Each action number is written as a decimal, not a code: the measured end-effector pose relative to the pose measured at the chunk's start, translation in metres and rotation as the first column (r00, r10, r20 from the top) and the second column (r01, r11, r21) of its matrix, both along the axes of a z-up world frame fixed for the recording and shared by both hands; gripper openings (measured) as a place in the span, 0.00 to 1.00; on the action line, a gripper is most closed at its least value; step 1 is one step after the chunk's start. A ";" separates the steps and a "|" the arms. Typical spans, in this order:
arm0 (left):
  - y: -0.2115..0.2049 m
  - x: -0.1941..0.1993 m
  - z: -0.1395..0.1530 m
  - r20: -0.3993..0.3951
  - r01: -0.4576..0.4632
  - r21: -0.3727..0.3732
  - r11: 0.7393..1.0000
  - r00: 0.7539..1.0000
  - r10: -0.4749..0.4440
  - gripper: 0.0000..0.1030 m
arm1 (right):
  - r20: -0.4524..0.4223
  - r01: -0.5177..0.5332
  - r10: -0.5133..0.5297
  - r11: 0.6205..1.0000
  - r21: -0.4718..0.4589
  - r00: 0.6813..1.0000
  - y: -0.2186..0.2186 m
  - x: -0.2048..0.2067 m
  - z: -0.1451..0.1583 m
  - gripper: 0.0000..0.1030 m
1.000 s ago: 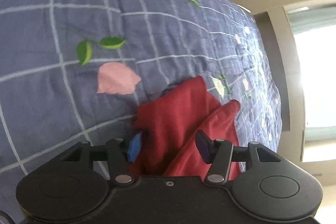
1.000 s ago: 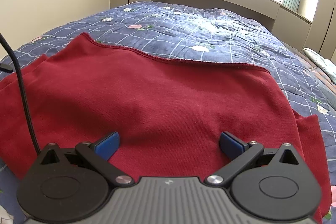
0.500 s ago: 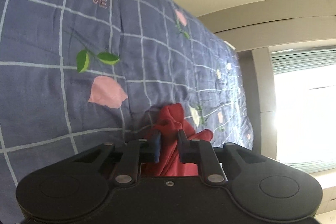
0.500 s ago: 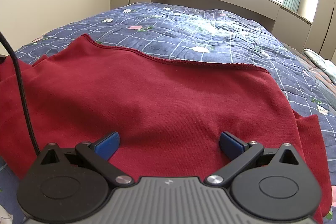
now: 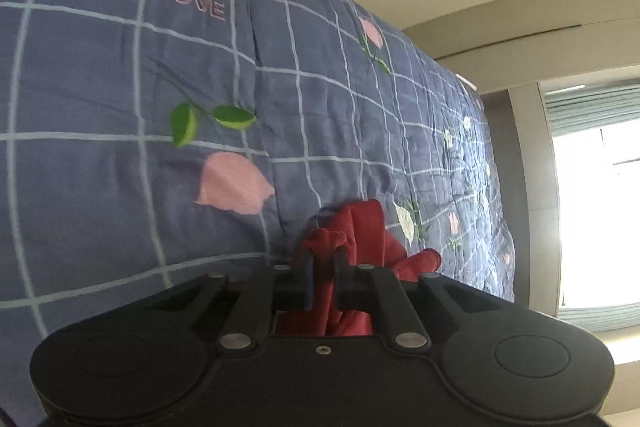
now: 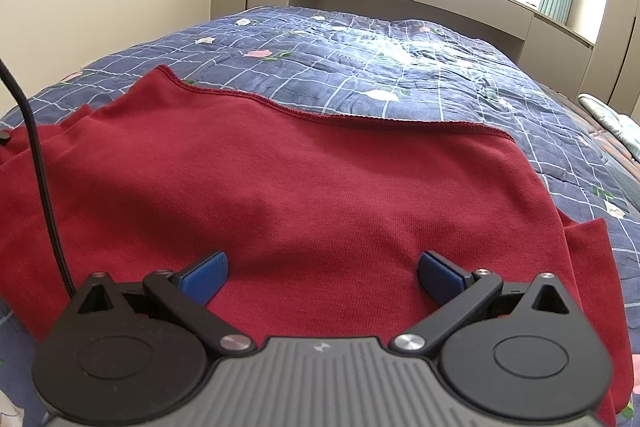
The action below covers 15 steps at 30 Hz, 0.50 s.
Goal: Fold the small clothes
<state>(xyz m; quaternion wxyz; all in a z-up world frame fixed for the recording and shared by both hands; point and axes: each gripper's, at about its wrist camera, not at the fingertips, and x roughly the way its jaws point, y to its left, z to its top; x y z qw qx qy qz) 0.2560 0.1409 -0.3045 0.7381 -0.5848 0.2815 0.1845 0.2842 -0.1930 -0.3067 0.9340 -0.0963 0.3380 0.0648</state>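
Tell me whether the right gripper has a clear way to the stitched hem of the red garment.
Probably yes. The right gripper is open above the red garment, and only flat cloth lies between it and the stitched hem. The black cable hangs off to the side.

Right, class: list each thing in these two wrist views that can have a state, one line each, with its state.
Left gripper: jaws closing, a bunched fold of red cloth between them.
Right gripper: open wide, holding nothing, above the garment.
Red garment: spread mostly flat on the quilt, not yet folded.
Quilt: spread over the bed, slightly rumpled.
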 end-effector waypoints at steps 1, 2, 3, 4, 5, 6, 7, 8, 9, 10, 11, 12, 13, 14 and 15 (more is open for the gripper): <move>-0.002 -0.004 0.003 -0.004 -0.003 0.020 1.000 1.000 0.003 0.07 | 0.000 -0.001 0.001 1.000 0.000 1.000 0.000 0.000 0.000 1.00; -0.004 -0.008 0.005 -0.012 -0.006 0.041 0.999 1.000 0.006 0.07 | -0.001 -0.001 0.001 1.000 -0.001 1.000 0.000 0.000 0.000 1.00; -0.005 -0.012 0.006 -0.019 -0.009 0.056 0.998 1.000 0.011 0.07 | -0.001 -0.002 0.002 1.000 -0.001 1.000 0.000 0.000 0.000 1.00; -0.005 -0.016 0.005 -0.029 -0.014 0.063 0.998 0.999 0.016 0.07 | -0.001 -0.003 0.003 1.000 -0.001 1.000 0.000 0.000 0.000 1.00; -0.005 -0.018 0.003 -0.039 -0.018 0.060 0.998 0.999 0.020 0.07 | -0.001 -0.003 0.003 1.000 0.000 1.000 0.000 0.000 0.000 1.00; -0.003 -0.021 0.000 -0.046 -0.019 0.055 0.998 0.999 0.022 0.07 | -0.001 -0.003 0.003 1.000 0.000 1.000 0.000 0.000 0.000 1.00; -0.002 -0.022 -0.002 -0.049 -0.018 0.053 0.998 0.999 0.021 0.07 | 0.000 -0.003 0.003 1.000 0.001 1.000 0.000 0.000 0.000 1.00; -0.001 -0.022 -0.003 -0.047 -0.009 0.055 0.998 0.999 0.011 0.07 | 0.000 -0.002 0.002 1.000 0.000 1.000 0.000 0.000 0.000 1.00; 0.000 -0.020 -0.002 -0.049 0.006 0.064 0.998 0.999 -0.003 0.08 | -0.001 -0.002 0.002 1.000 0.000 1.000 0.000 0.000 0.000 1.00; 0.000 -0.019 0.000 -0.052 0.017 0.074 0.997 0.999 -0.013 0.10 | -0.001 -0.002 0.002 1.000 0.000 1.000 0.000 0.000 0.000 1.00; 0.000 -0.019 0.002 -0.052 0.025 0.085 0.996 0.998 -0.021 0.12 | -0.001 -0.002 0.002 1.000 0.000 1.000 0.001 0.000 0.000 1.00; 0.001 -0.019 0.005 -0.051 0.030 0.098 0.995 0.998 -0.025 0.12 | -0.001 -0.002 0.002 1.000 0.001 1.000 0.000 0.000 0.000 1.00; 0.000 -0.016 0.006 -0.053 0.036 0.111 0.993 0.998 -0.031 0.12 | -0.001 -0.002 0.002 1.000 0.001 1.000 0.000 0.000 0.000 1.00; -0.001 -0.017 0.008 -0.056 0.045 0.125 0.991 0.998 -0.038 0.12 | -0.002 -0.003 0.003 1.000 0.002 1.000 0.000 0.000 0.000 1.00; -0.002 -0.018 0.011 -0.060 0.053 0.142 0.988 0.997 -0.045 0.12 | -0.002 -0.004 0.004 1.000 0.003 1.000 0.000 0.000 0.000 1.00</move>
